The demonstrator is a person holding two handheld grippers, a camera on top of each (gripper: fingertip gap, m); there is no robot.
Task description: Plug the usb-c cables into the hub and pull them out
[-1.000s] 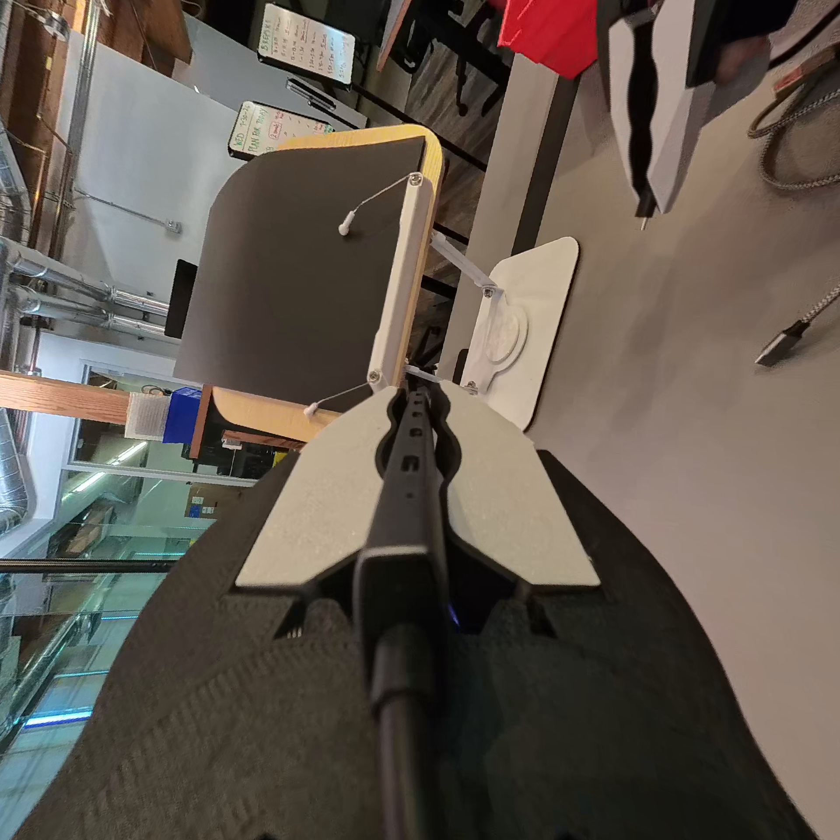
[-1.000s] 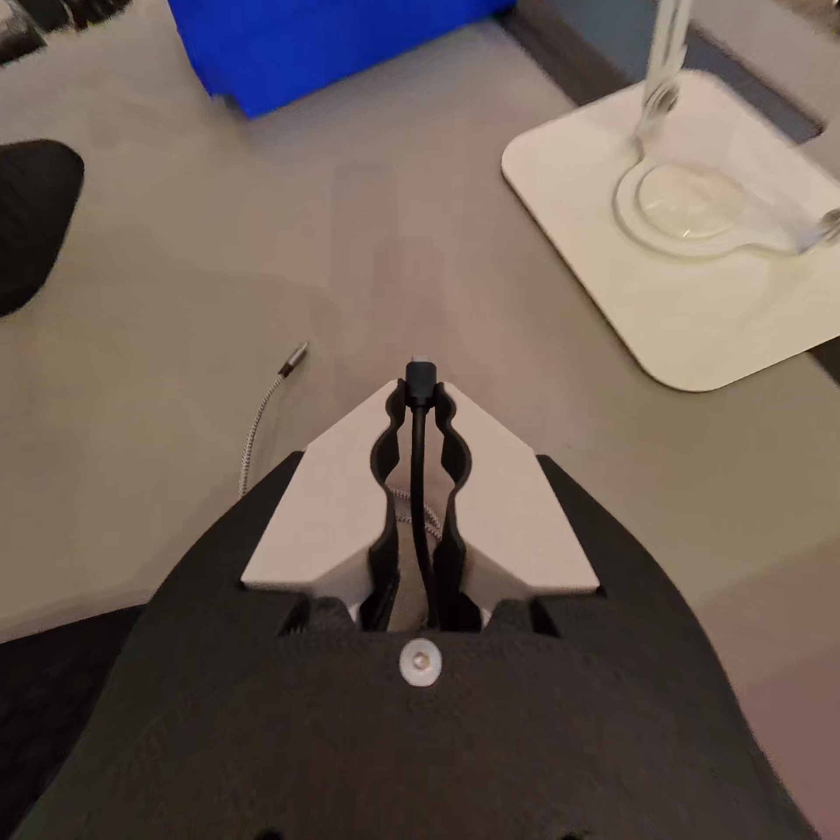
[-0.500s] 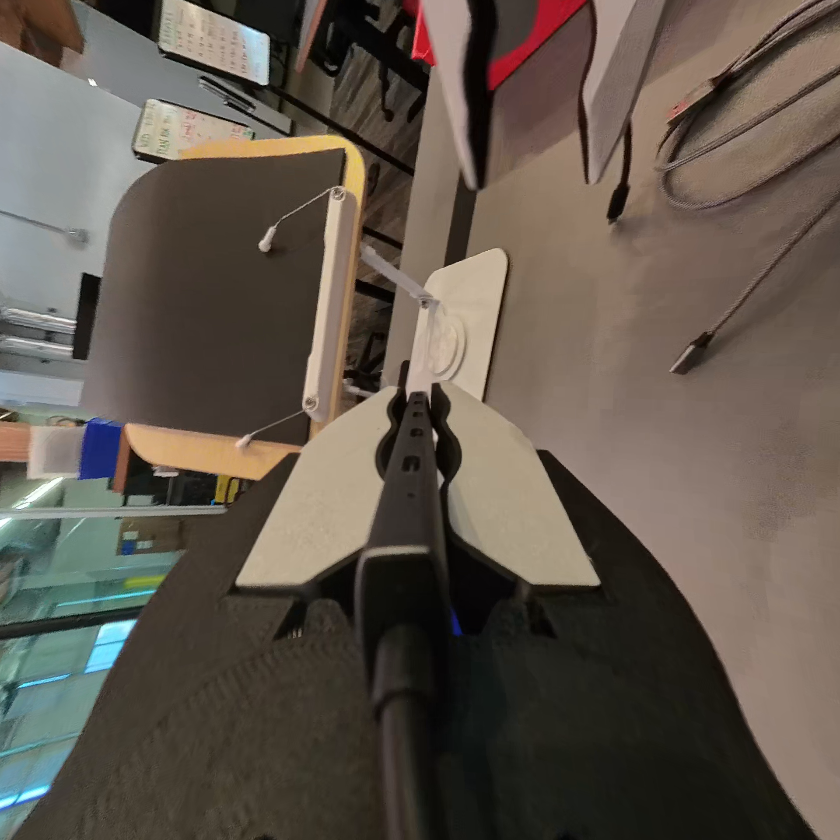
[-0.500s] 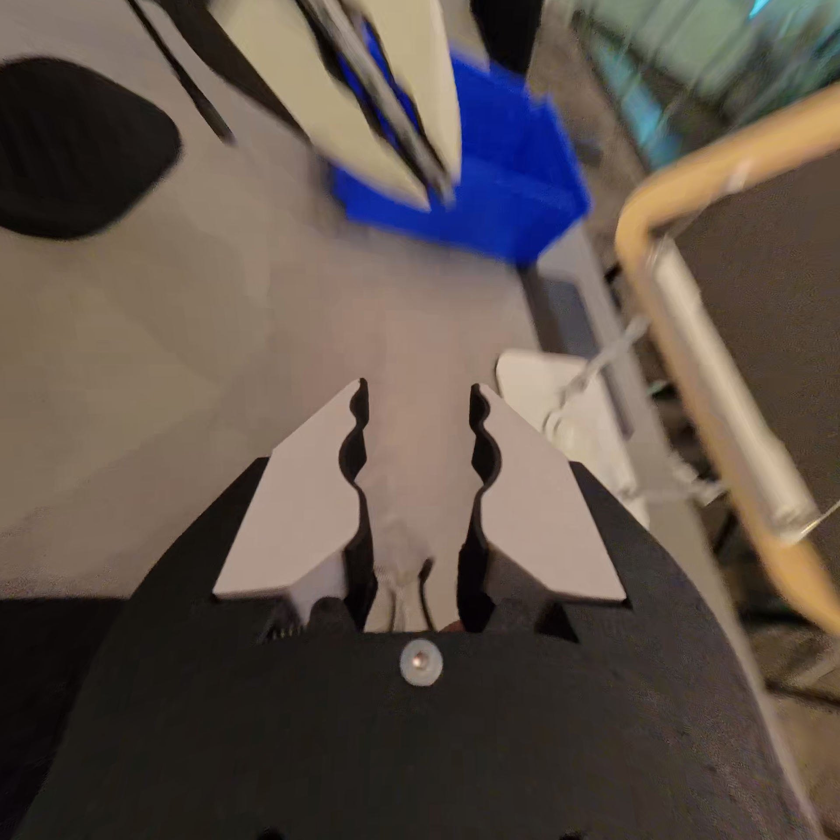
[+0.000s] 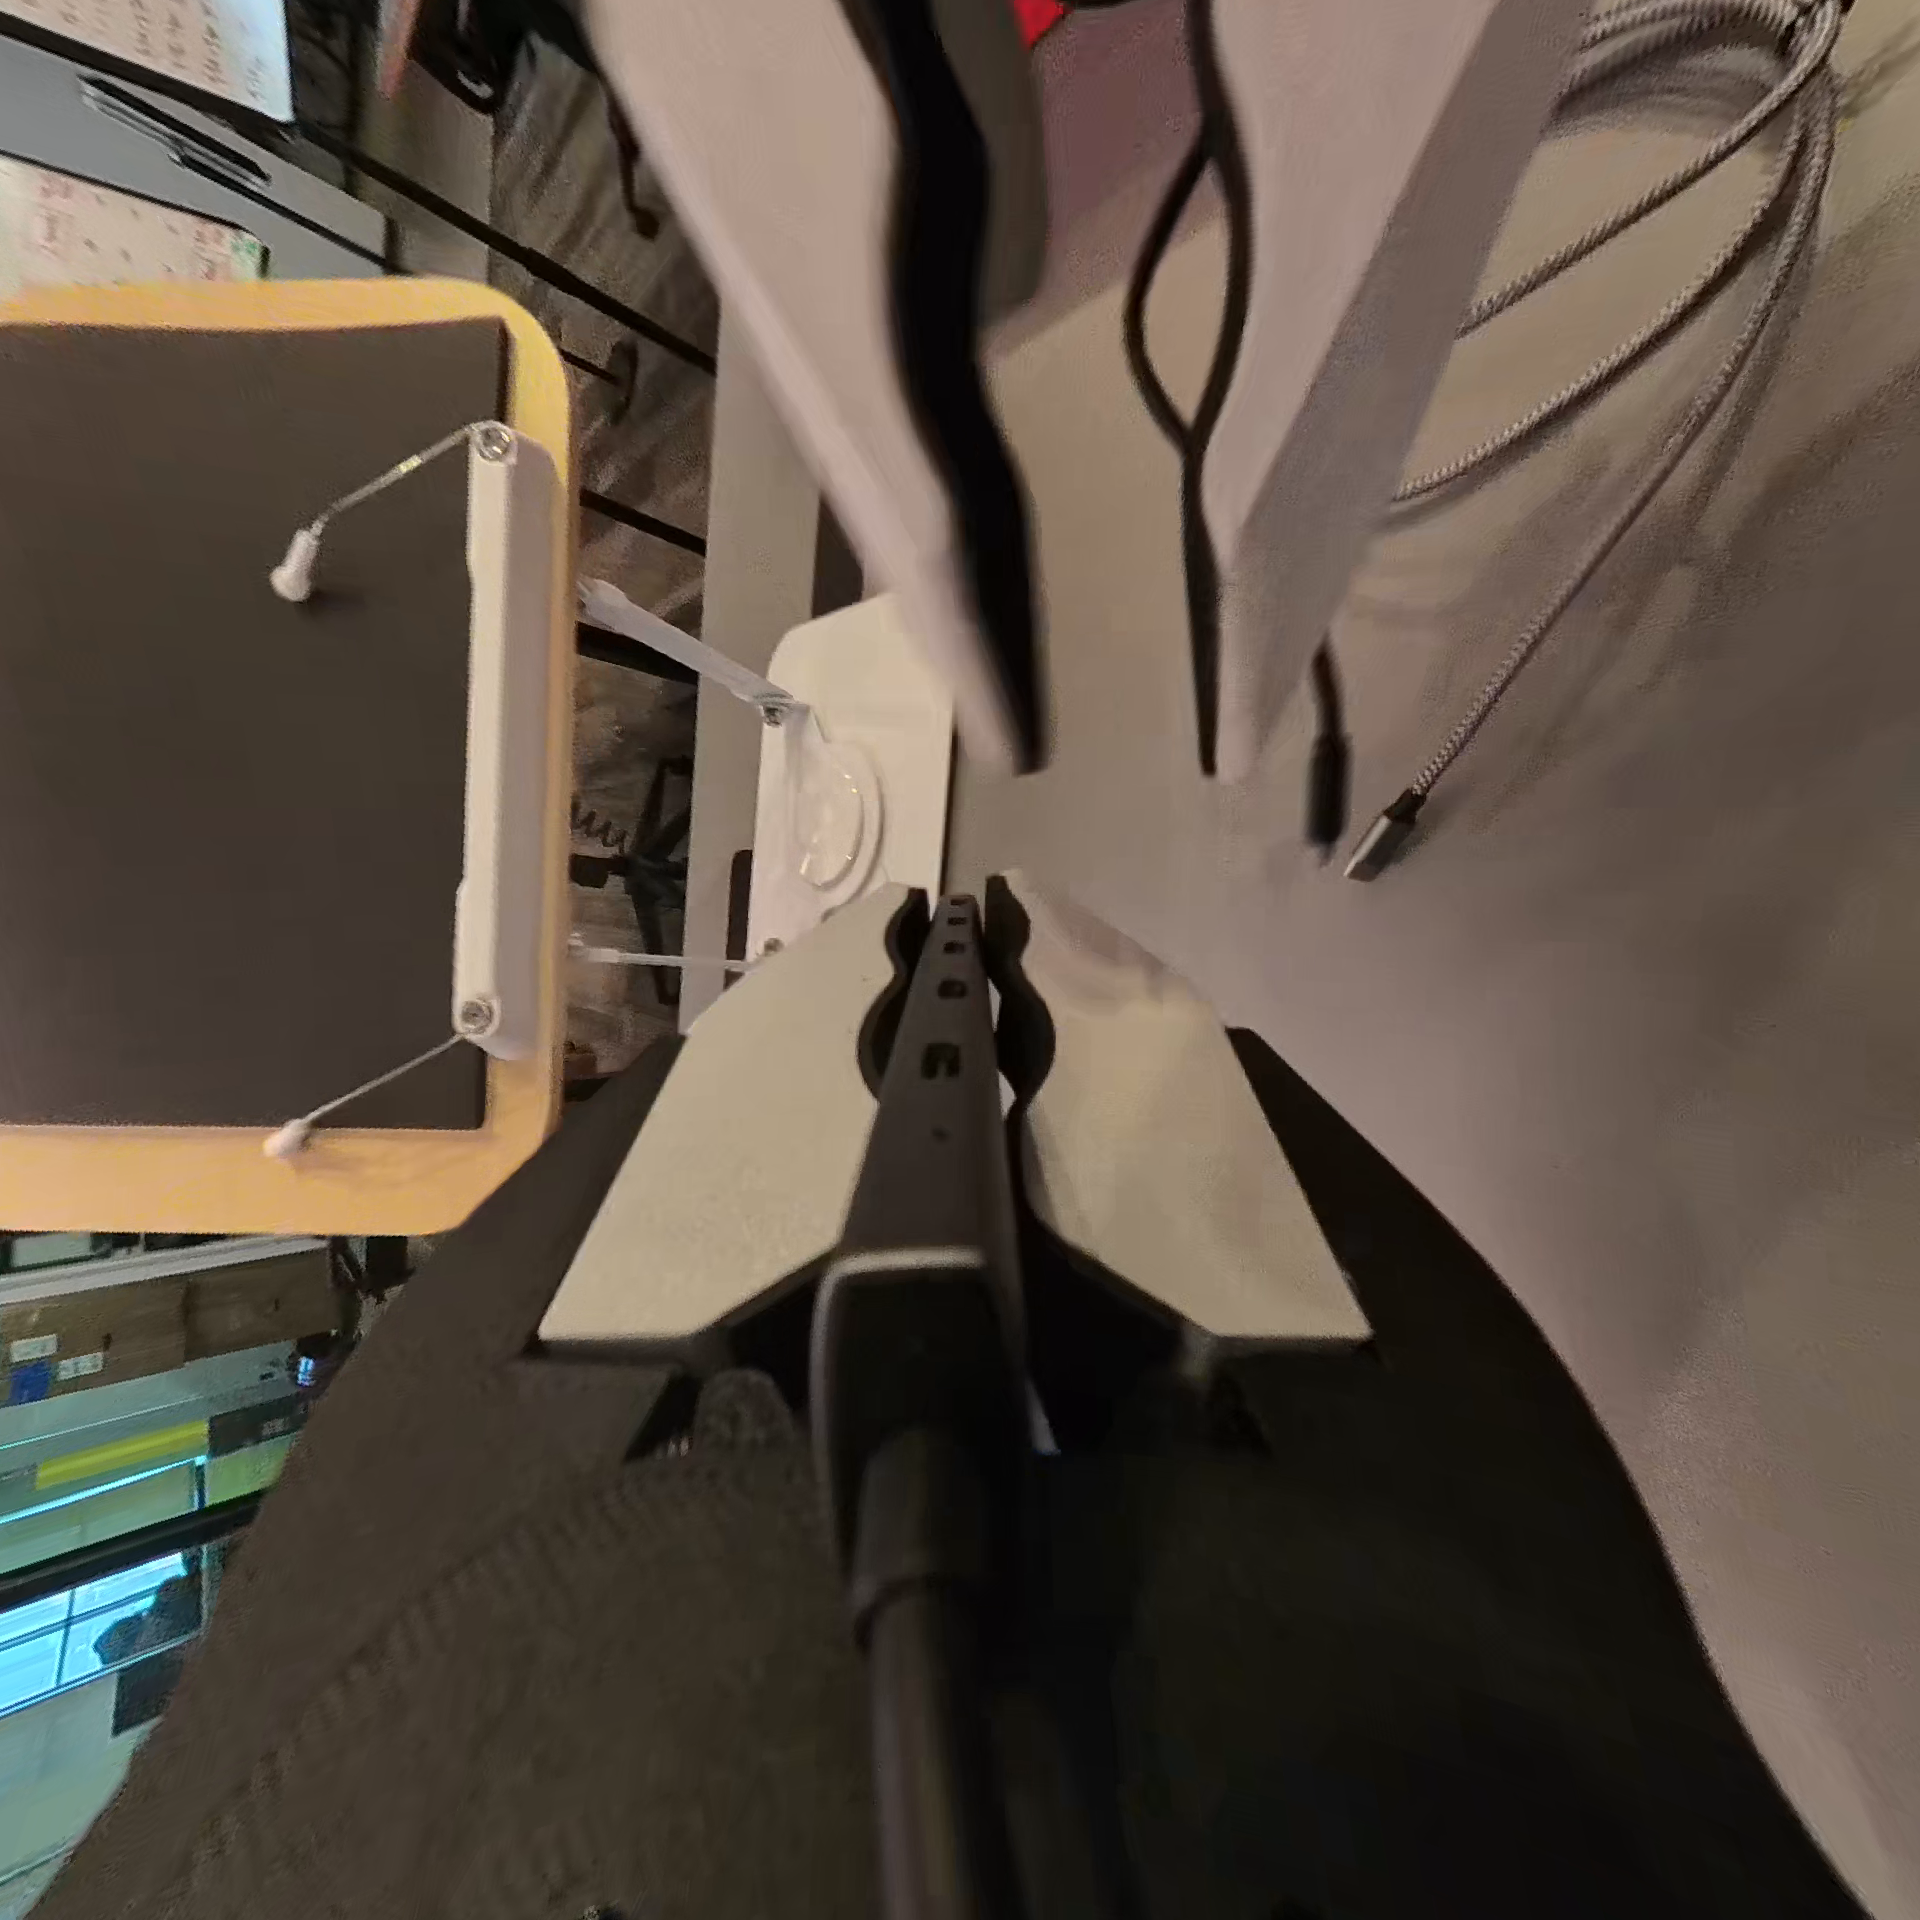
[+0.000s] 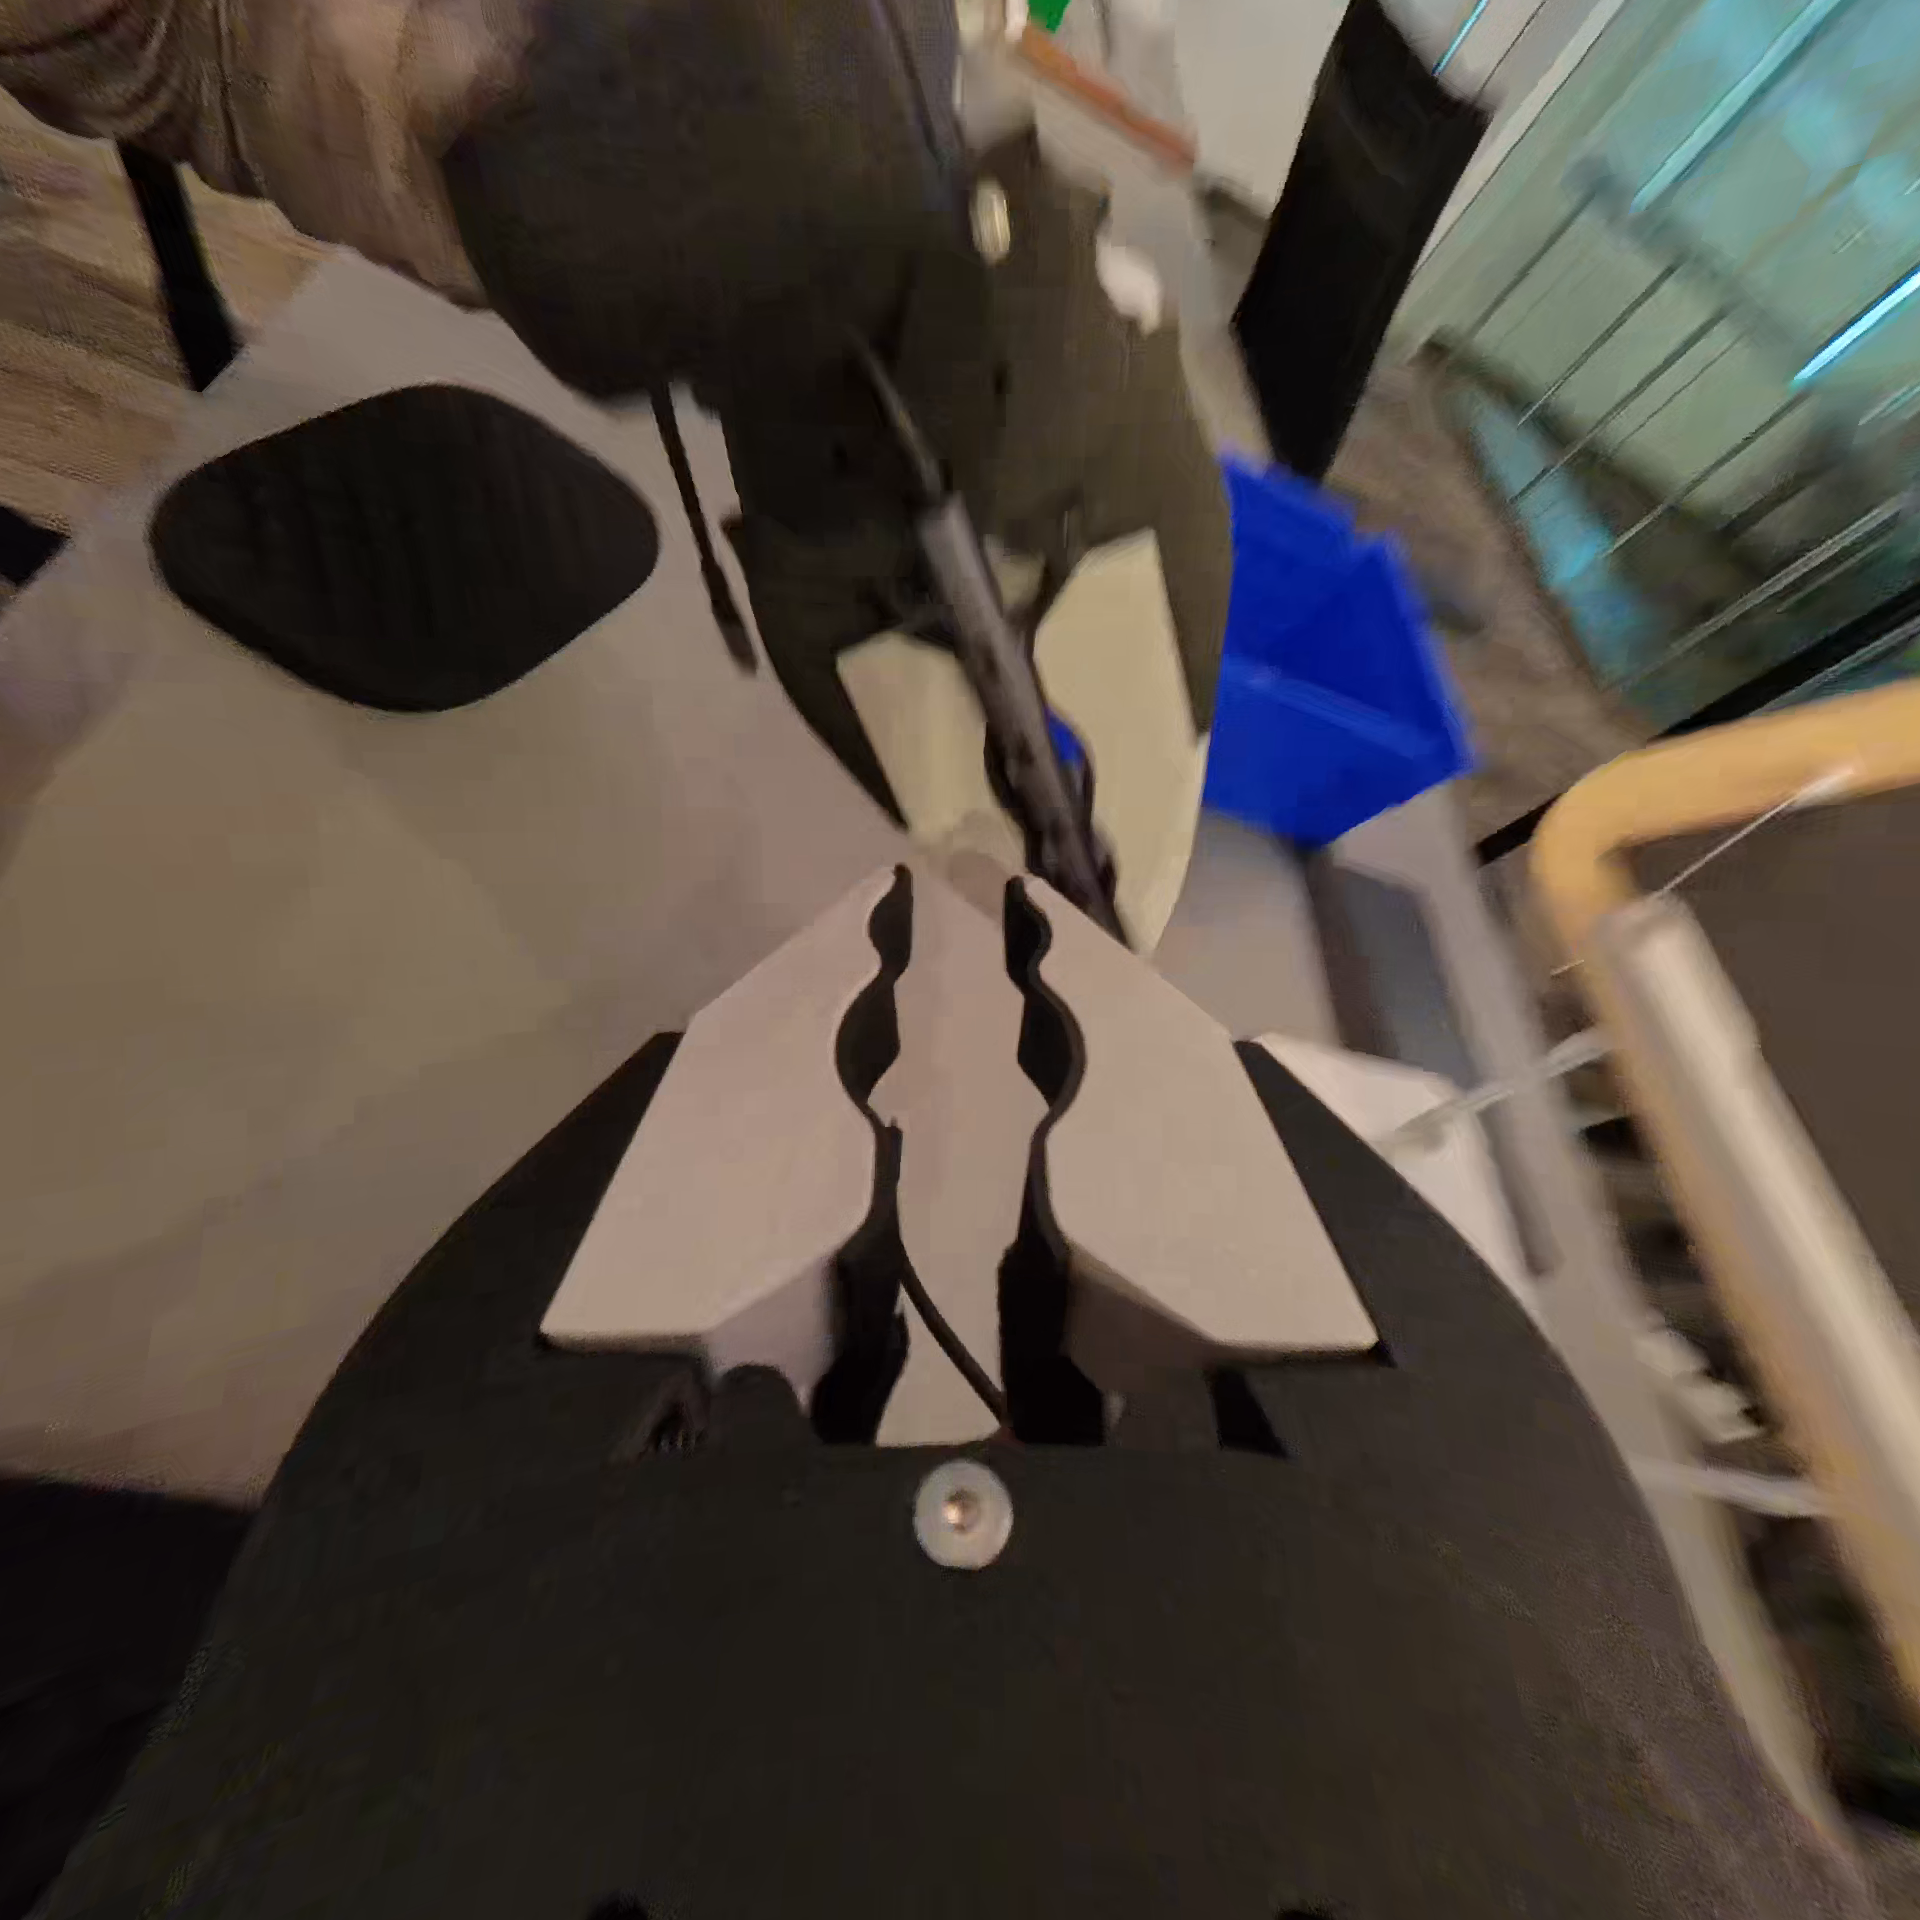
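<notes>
While the left claw (image 5: 956,899) stays clamped on the dark hub (image 5: 940,1101), held edge-up above the grey desk (image 5: 1558,1039), the right claw (image 6: 956,883) hangs ahead of it, fingers apart and empty. A black usb-c cable (image 5: 1327,769) and a braided cable (image 5: 1387,836) lie beyond.

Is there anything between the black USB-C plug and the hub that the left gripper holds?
Nothing visible lies between them. Only bare grey table separates the black USB-C plug from the hub clamped in the left gripper. The open right gripper hangs over that path; a braided cable's plug lies beyond.
</notes>
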